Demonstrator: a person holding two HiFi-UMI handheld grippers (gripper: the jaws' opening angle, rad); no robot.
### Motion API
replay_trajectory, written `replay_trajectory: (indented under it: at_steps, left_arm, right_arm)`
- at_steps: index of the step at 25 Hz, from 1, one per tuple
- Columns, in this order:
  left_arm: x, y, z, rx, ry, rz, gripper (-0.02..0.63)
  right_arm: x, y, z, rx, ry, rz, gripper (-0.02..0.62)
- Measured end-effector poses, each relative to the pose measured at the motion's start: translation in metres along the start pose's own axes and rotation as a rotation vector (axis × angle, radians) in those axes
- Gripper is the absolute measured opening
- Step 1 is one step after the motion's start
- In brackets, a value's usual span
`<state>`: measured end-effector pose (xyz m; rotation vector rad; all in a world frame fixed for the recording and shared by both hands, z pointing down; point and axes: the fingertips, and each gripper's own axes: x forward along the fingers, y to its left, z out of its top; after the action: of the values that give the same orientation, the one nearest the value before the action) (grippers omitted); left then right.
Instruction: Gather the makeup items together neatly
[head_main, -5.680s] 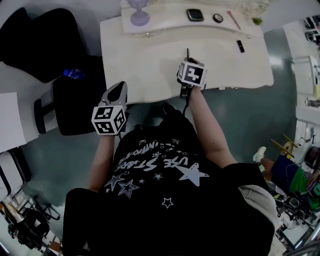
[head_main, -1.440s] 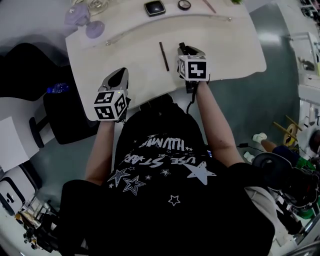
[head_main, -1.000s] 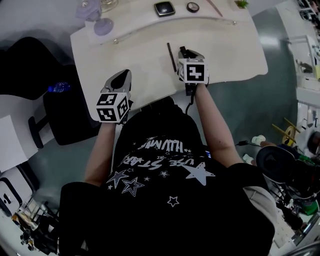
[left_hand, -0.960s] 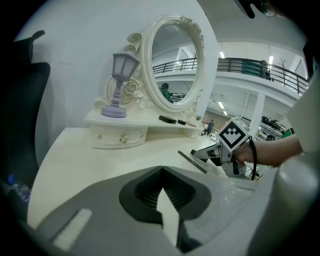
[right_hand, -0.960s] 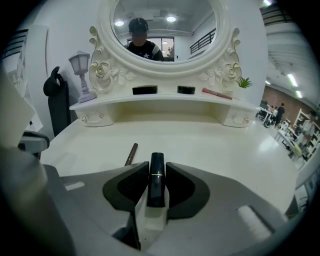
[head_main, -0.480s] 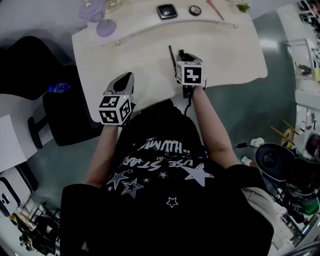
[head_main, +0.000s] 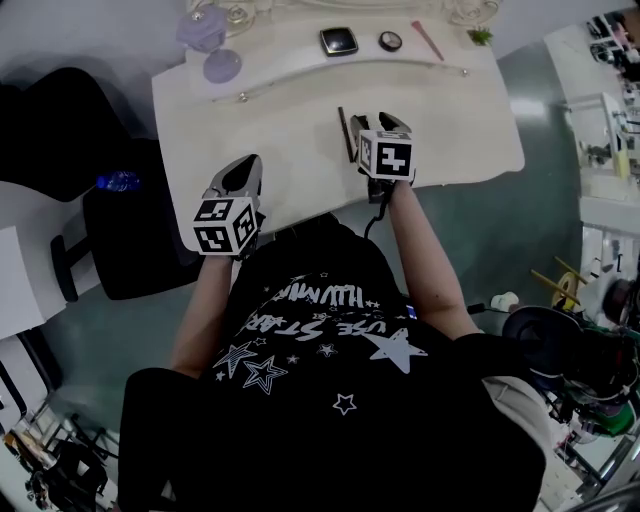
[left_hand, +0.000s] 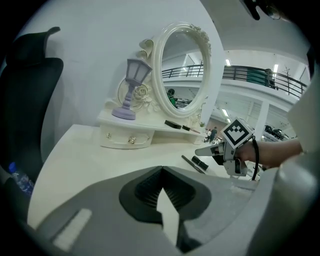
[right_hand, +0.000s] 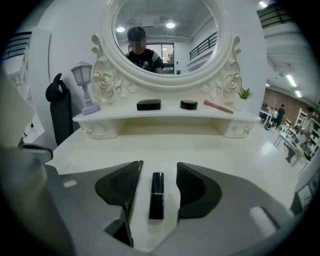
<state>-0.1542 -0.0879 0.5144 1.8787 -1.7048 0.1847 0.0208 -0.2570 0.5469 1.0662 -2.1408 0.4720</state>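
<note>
**Lipstick (right_hand: 156, 196) released on the dresser (right_hand: 210, 145)**
My right gripper (right_hand: 158, 169), jaws just opened, straddles the lipstick; a skewed pull-back could roll it askew. My left gripper (left_hand: 161, 170) is clenched, empty.

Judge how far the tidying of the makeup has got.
Done: the lipstick lies beside the dark pencil on the tabletop. In hand: the right claw has just been opening, the lipstick loose between its jaws; the left claw is shut, empty. Left: the black compact, round pot and pink stick sit apart on the shelf.
</note>
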Motion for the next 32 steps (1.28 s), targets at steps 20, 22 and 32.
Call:
replay_trajectory:
  at_steps: [20, 22, 32]
  left_arm:
    - [-0.027, 0.068, 0.028, -0.073, -0.099, 0.104, 0.002]
    - [-0.027, 0.072, 0.028, -0.081, -0.101, 0.110, 0.002]
    - [-0.027, 0.080, 0.024, -0.102, -0.096, 0.118, 0.002]
  right_arm:
    - [0.044, 0.033, 0.141, -0.055, -0.140, 0.049, 0.437]
    - [0.051, 0.031, 0.146, -0.054, -0.136, 0.037, 0.437]
    - [0.071, 0.022, 0.149, -0.007, -0.114, 0.035, 0.417]
